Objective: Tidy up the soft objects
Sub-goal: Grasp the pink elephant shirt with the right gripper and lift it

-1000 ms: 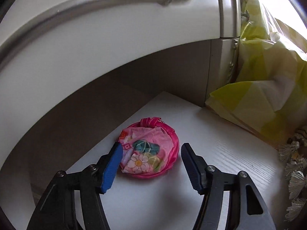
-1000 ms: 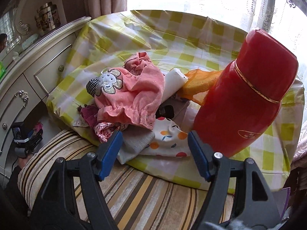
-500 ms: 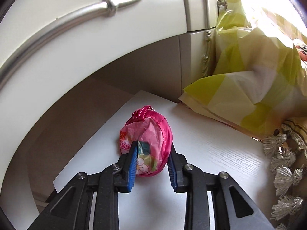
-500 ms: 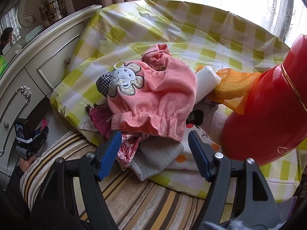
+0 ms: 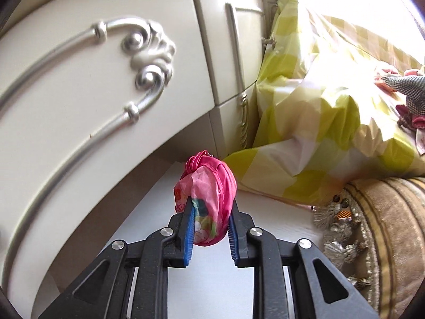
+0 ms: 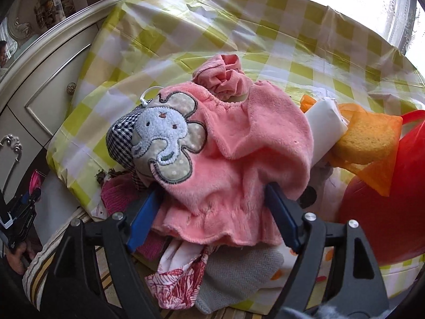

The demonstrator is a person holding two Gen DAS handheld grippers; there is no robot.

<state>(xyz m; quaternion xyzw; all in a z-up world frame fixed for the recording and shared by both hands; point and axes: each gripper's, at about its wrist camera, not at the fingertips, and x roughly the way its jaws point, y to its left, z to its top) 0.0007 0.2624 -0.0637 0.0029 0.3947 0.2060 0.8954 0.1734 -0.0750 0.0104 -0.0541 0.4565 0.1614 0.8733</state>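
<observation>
While the left gripper (image 5: 209, 228) is clamped on the pink floral pouch (image 5: 208, 199), blue pads (image 5: 190, 232) pressing both sides, the pouch stands upright between them at 12 o'clock from the claw, over the white shelf surface (image 5: 212, 287); can't tell if it touches the shelf. Past it, 10 to 12 o'clock: cream dresser front (image 5: 79, 101) with a silver scroll ornament (image 5: 148, 61). At 1 to 3 o'clock: draped yellow-check tablecloth (image 5: 313, 122). At 4 o'clock: striped cushion (image 5: 385, 228) with tassel trim.

Right gripper (image 6: 212, 218): jaws spread wide, one on each side of the hem of the pink fleece top (image 6: 239, 154), blue pads (image 6: 140, 220) just beside the fabric; can't tell if they touch it. The top sits on top of the clothes pile, elephant patch (image 6: 164, 143) facing up at 11 o'clock from the claw. Under the hem, near edge: gray herringbone cloth (image 6: 239, 273) and red-and-white print fabric (image 6: 178, 284) at 6 o'clock. Houndstooth piece (image 6: 122, 141) touching the patch at 10 o'clock. At 2 o'clock: white roll (image 6: 324, 125) and orange mesh bag (image 6: 369, 143). Red flask (image 6: 385, 212) at 3 o'clock, cut off by the frame edge. The whole pile lies on the yellow-check tablecloth (image 6: 239, 26), which runs on to 12 o'clock. Dresser (image 6: 47, 79) at 9 to 10 o'clock, tins (image 6: 53, 2) on top. The left gripper (image 6: 18, 212) shows small at 8 o'clock in the right wrist view.
</observation>
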